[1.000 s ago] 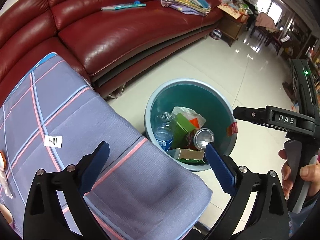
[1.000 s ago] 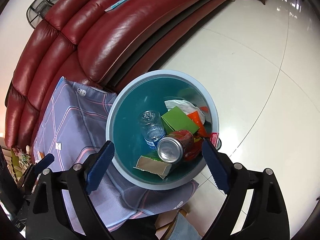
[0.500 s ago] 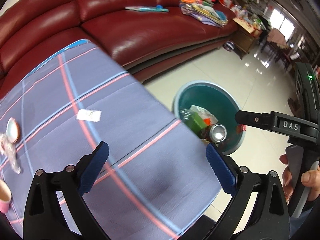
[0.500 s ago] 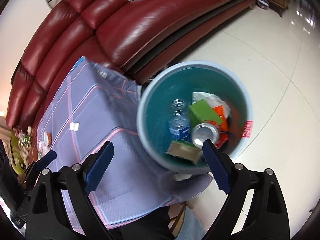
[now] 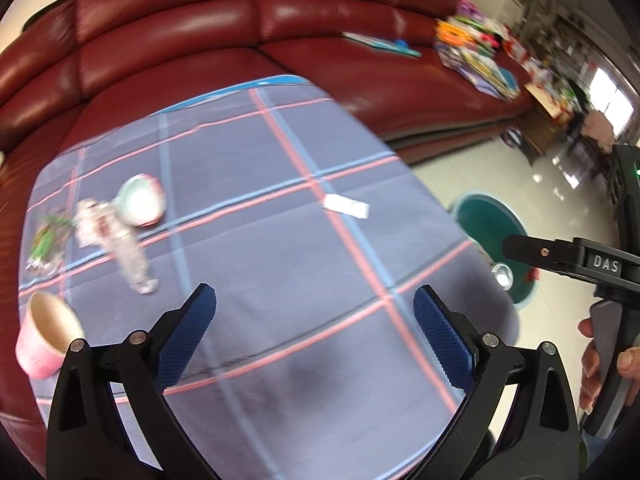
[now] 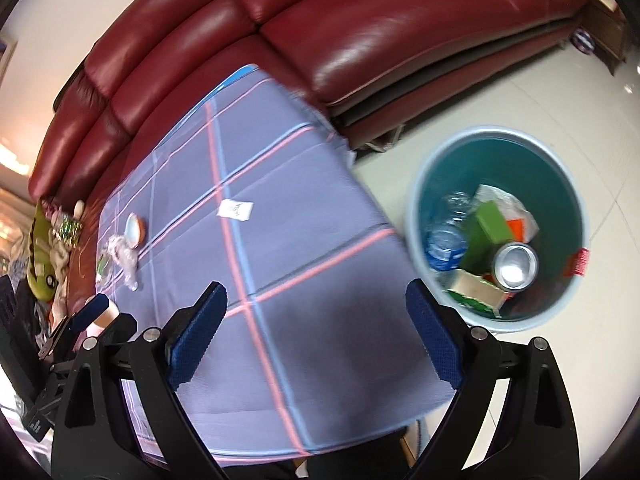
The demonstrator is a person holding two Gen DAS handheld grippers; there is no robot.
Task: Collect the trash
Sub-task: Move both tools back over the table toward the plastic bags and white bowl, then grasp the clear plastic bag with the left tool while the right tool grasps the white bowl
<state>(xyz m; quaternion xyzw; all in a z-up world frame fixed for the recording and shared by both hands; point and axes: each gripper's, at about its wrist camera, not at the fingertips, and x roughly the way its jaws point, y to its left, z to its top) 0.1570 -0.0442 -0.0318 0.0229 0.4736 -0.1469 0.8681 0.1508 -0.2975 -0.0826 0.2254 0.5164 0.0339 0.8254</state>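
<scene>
My left gripper (image 5: 316,328) is open and empty above a table with a purple plaid cloth (image 5: 280,240). On the cloth lie a white paper scrap (image 5: 346,205), a round white lid (image 5: 141,205), a crumpled clear wrapper (image 5: 120,244), a green wrapper (image 5: 46,242) and a pink paper cup (image 5: 46,338) at the left edge. My right gripper (image 6: 316,332) is open and empty over the cloth's near right part. The teal trash bin (image 6: 568,200) stands on the floor to its right, holding a can (image 6: 514,266), a bottle, boxes and bags. The paper scrap also shows in the right wrist view (image 6: 236,210).
A dark red leather sofa (image 5: 280,40) curves behind the table, with books and papers (image 5: 476,56) on its right end. The right gripper's body (image 5: 600,264) and hand show at the right of the left wrist view. Glossy tiled floor (image 6: 560,92) surrounds the bin.
Both grippers have swung left, away from the bin and over the table. The cup, lid and wrappers have come into the left wrist view. Both stay open.
</scene>
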